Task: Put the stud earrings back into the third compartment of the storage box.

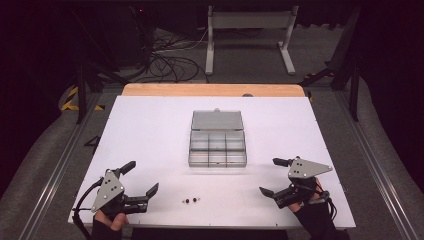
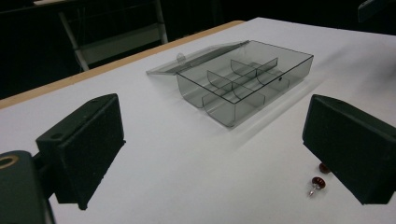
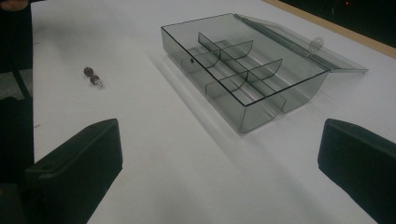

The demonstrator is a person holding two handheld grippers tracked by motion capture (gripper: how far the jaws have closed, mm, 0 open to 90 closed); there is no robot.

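Note:
A clear grey compartment box (image 1: 218, 161) stands at the middle of the white table, its lid (image 1: 217, 120) folded back flat behind it; its compartments look empty. Two small dark red round pieces (image 1: 190, 200) lie side by side near the front edge. My left gripper (image 1: 145, 175) rests at the front left, open, nothing between its jaws. My right gripper (image 1: 268, 175) is at the front right, also open and empty. The left gripper view shows the left gripper (image 2: 212, 154), the box (image 2: 243, 79) and the pieces (image 2: 319, 181). The right gripper view shows the right gripper (image 3: 219, 168), the box (image 3: 243, 60) and the pieces (image 3: 92, 76).
The white table top (image 1: 150, 130) has a wooden strip (image 1: 210, 90) along its far edge. Beyond it on the floor are tangled cables (image 1: 170, 62) and a white metal stand (image 1: 247, 35). Metal rails run along both sides of the table.

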